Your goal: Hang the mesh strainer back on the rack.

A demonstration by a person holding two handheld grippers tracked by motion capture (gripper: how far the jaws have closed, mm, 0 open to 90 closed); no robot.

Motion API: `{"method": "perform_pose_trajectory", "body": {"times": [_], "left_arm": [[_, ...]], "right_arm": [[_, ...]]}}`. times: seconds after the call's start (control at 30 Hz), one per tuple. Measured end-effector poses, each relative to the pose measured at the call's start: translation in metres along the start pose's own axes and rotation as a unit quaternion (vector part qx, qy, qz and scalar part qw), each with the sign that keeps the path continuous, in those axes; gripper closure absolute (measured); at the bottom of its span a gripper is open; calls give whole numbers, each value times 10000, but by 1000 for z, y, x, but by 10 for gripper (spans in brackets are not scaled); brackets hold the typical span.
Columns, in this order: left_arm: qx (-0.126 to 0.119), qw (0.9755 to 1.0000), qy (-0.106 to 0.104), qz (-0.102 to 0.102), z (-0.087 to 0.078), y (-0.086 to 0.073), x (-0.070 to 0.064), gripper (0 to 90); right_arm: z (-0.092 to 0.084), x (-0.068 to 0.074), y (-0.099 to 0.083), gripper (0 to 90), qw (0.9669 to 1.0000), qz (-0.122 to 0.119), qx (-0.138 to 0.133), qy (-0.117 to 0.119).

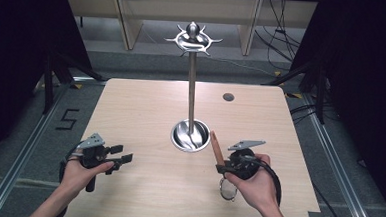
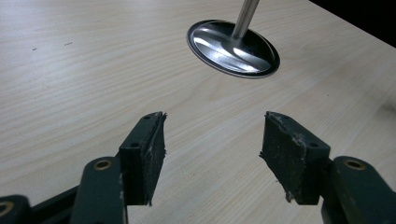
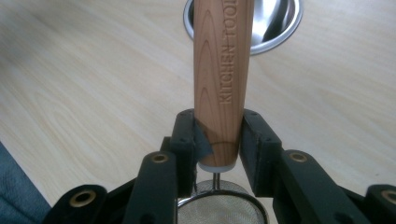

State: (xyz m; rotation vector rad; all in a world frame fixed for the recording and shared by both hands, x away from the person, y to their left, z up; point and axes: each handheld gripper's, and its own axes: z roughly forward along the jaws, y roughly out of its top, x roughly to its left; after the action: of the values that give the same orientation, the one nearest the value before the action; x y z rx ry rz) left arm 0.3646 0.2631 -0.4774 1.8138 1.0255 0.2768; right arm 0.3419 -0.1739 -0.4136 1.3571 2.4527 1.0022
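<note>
**Strainer clamped by its wooden handle beside the hanging stand**

While the right gripper [image 3: 218, 135] presses its fingers [image 3: 186, 140] against both sides of the wooden handle [image 3: 220, 70], a small mesh strainer [image 3: 217, 210] sits at the bottom centre of the right gripper view, its mesh bowl low between the gripper's arms. Stamped lettering reading "KITCHEN TOOL" runs along the handle, which points up the frame toward a steel dish at the top edge. In the high view the handle [image 1: 215, 148] shows right of centre, slanting up and to the left from the right gripper [image 1: 223, 166], with the strainer's round rim [image 1: 228, 189] below it, just under the person's right hand [image 1: 254, 184].

Just left of the handle's tip in that view stands a utensil stand [image 1: 192, 88]: a round steel base dish [image 1: 190, 136] near the middle of the wooden surface [image 1: 146, 106], a slim upright pole, and a crown of curved hooks [image 1: 193, 38] at the top centre of the frame.

At lower left the left hand [image 1: 80, 172] holds the left gripper [image 1: 121, 155], well apart from the stand. In the left gripper view its fingers [image 2: 144, 156] are spread wide with bare surface [image 2: 70, 84] between them, and the base dish [image 2: 233, 49] lies ahead, toward the upper middle of the frame.

A small dark round mark [image 1: 228, 97] sits on the surface in the upper right.
</note>
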Motion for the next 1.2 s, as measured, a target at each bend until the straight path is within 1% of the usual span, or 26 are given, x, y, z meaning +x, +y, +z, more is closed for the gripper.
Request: {"method": "perform_pose_trajectory", "body": {"times": [0.03, 0.07, 0.13, 0.17, 0.2, 0.23, 0.3, 0.37, 0.4, 0.43, 0.47, 0.53, 0.57, 0.63, 0.67, 0.7, 0.73, 0.77, 0.87, 0.9, 0.93, 0.97, 1.0, 1.03, 1.07, 1.2], "left_arm": [[-1, 10000, 3, 3, 0, 0, 0, 384], [4, 10000, 9, 2, 0, 0, 0, 383], [38, 10000, 33, 20, 0, 0, 0, 384], [42, 10000, 23, 22, 0, 0, 0, 384], [46, 10000, 16, 22, 0, 0, 0, 384], [49, 10000, 18, 46, 0, 0, 0, 384], [46, 10000, 50, -8, 0, 0, -1, 384], [41, 10000, 38, 15, 0, 0, 0, 384], [33, 10000, 33, 41, 0, 0, 0, 384], [17, 10000, 18, 7, 0, 0, 0, 384], [21, 10000, 35, 43, -1, 0, 0, 384], [-3, 10000, 42, 14, -1, 0, 0, 384], [-5, 10000, 42, 19, -1, 0, 0, 384], [-8, 10000, 51, 21, -1, 0, 0, 384], [-14, 10000, 50, 33, -1, 0, 0, 384], [-4, 10000, 55, 36, -1, 0, 0, 383], [-6, 10000, 55, 33, -1, 0, 1, 384], [-7, 10000, 76, -23, -1, 0, 0, 384], [-16, 10000, 83, -24, -1, 0, 0, 383], [-7, 10000, 71, -29, -1, 0, 0, 383], [-9, 10000, 71, -26, -1, 0, 0, 384], [-4, 10000, 87, -36, -2, 0, 0, 384], [-14, 9999, 105, -34, -2, 0, 0, 383], [-11, 10000, 80, 39, -2, 0, 1, 384], [-15, 10000, 92, -20, -1, 0, 0, 384], [-10, 10000, 84, -30, -2, 0, 0, 384]], "right_arm": [[-1, -2, 0, 693, 9998, -95, -167, -11], [-4, -3, 1, 693, 9996, -166, -227, -13], [-8, -4, 3, 694, 9993, -165, -333, -37], [-10, -2, 3, 694, 9993, -50, -362, -36], [-13, -2, 5, 694, 9994, -84, -322, -42], [-14, 0, 6, 694, 9995, 0, -328, -21], [-17, -2, 9, 694, 9992, -159, -376, -39], [-20, -2, 12, 694, 9989, -176, -437, -49], [-20, -1, 13, 694, 9988, -118, -468, -33], [-21, -3, 14, 694, 9983, -271, -508, -84], [-22, 0, 15, 694, 9984, -128, -548, -55], [-24, -1, 17, 694, 9981, -160, -593, -56], [-25, -2, 18, 694, 9974, -253, -679, -63], [-27, -1, 21, 694, 9971, -151, -743, -61], [-28, -2, 22, 694, 9968, -225, -769, -79], [-28, 0, 23, 694, 9968, -76, -789, -58], [-29, -4, 24, 694, 9957, -341, -857, -77], [-29, -3, 25, 694, 9956, -206, -909, -37], [-32, -1, 29, 694, 9948, -168, -1002, -61], [-34, -1, 31, 694, 9950, -178, -977, -63], [-34, 0, 32, 694, 9941, -140, -1078, -56], [-36, -1, 34, 694, 9943, -197, -1048, -59], [-36, -1, 35, 694, 9934, -260, -1119, -55], [-38, 0, 36, 694, 9942, -187, -1063, -33], [-39, 0, 37, 694, 9938, -151, -1105, -32], [-40, 0, 42, 694, 9918, -182, -1263, 22]]}}
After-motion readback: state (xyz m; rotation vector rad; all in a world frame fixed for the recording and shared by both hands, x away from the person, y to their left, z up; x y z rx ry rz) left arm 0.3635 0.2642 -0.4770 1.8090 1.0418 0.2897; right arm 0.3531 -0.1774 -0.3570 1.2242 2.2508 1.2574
